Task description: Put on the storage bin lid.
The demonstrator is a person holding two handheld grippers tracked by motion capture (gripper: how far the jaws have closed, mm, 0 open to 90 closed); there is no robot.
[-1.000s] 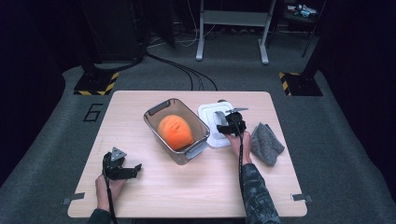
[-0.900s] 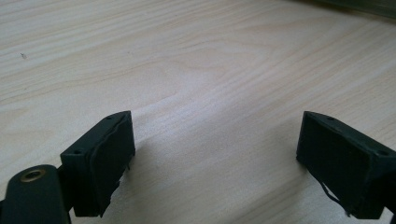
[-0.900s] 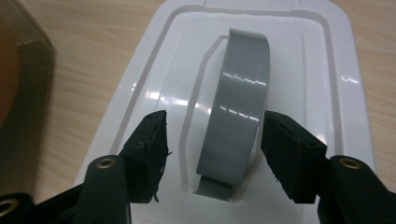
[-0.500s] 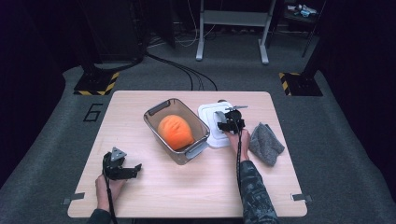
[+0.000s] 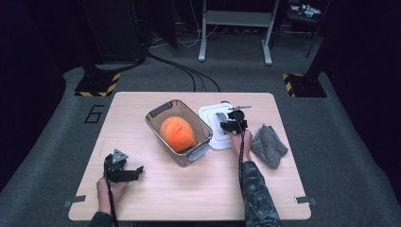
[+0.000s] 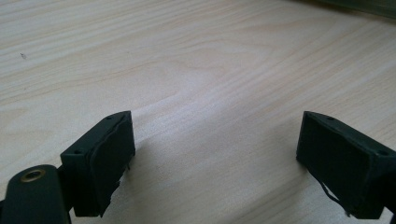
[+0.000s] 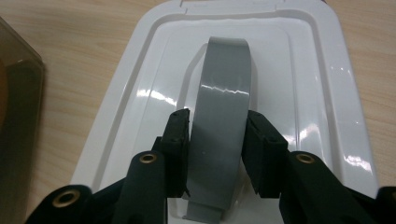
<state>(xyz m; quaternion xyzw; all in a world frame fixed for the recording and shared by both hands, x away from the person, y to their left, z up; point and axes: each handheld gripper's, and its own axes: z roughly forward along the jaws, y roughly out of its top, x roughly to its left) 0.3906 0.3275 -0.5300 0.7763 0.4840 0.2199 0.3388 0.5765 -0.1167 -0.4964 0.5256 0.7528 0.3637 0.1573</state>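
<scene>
- Right gripper [image 7: 215, 147] has just been closing its jaws, and they now pinch the grey handle [image 7: 224, 112] of the white lid [image 7: 322, 93], centre of frame.
- The lid lies flat on the table [image 5: 189, 189], right of the bin [image 5: 156, 118] holding an orange ball [image 5: 177, 133].
- Left gripper [image 6: 217, 163] rests lower left, jaws wide apart, nothing between them.

From my seat I can read just one mark: a large black numeral "6" [image 5: 95, 114] on the grey floor [image 5: 56, 123], just off the left far corner of the wooden table [image 5: 142, 106]. I find no lettering I can read elsewhere.
</scene>
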